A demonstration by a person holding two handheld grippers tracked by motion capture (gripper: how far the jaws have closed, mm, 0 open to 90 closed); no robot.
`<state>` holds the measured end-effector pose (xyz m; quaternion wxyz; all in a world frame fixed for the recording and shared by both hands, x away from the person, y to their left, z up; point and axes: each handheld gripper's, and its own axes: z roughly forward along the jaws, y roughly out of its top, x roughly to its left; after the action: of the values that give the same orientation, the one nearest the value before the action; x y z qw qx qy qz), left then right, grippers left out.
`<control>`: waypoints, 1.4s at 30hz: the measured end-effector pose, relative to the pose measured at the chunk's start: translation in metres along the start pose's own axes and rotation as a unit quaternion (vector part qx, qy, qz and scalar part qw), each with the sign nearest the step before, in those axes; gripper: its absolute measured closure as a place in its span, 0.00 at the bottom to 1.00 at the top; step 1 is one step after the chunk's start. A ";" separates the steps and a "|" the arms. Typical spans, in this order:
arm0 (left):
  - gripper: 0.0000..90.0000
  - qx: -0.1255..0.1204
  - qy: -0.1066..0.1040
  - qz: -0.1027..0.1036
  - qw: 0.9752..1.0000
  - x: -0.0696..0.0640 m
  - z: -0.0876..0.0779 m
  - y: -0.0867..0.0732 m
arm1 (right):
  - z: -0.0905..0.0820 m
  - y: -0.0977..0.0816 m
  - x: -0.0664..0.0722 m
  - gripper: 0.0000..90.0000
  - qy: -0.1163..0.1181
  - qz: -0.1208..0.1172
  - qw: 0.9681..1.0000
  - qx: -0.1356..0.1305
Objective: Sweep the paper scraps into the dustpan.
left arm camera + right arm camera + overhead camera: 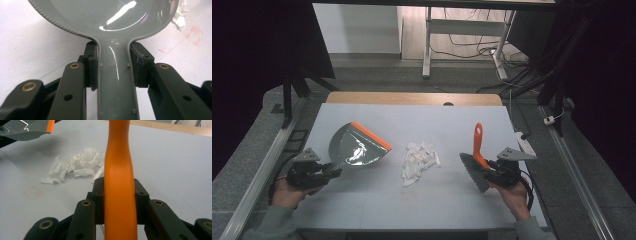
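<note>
Scraps of torn white paper (419, 161) lie heaped near the middle of a pale grey table (362, 200), waiting to be swept up. At about nine o'clock from the heap, the left gripper (332, 172) has its jaws closed tight on the handle of a grey dustpan (357, 146), gripped just behind the scoop; the orange lip faces the heap, apparently so the scraps can be pushed straight in. At about three o'clock from the heap, the right gripper (489, 167) has its jaws clamped on the orange handle of a small brush (477, 160), with the handle standing up and away from the person and the grey bristles low beside the table, on the side toward the paper, ready to sweep leftward. Both tools sit apart from the heap.
</note>
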<state>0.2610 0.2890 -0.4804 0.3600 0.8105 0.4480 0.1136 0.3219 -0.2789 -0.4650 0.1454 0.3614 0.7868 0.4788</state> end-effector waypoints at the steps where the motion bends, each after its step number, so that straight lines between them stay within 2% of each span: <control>1: 0.68 0.000 -0.001 0.002 1.000 0.000 0.000 0.000 | 0.000 0.000 0.000 0.78 0.000 -0.001 1.000 0.000; 16: 0.69 0.018 -0.024 0.039 0.999 -0.012 -0.002 0.000 | 0.000 0.000 0.001 0.78 0.000 -0.002 1.000 0.001; 23: 0.68 0.026 -0.045 0.059 0.997 -0.020 0.000 -0.002 | -0.001 0.000 0.001 0.78 0.000 -0.002 1.000 0.000; 29: 0.68 0.044 -0.060 0.077 0.994 -0.028 0.006 -0.004 | 0.000 0.000 0.001 0.78 -0.001 -0.002 1.000 0.001; 36: 0.68 0.049 -0.069 0.077 0.993 -0.030 0.010 -0.007 | 0.000 0.000 0.001 0.78 -0.002 -0.001 1.000 0.001; 42: 0.68 0.060 -0.080 0.089 0.991 -0.033 0.013 -0.010 | 0.000 0.000 0.001 0.78 -0.003 -0.001 1.000 0.002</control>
<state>0.2426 0.2593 -0.4920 0.3340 0.8734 0.3504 0.0532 0.3211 -0.2781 -0.4651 0.1479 0.3621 0.7877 0.4760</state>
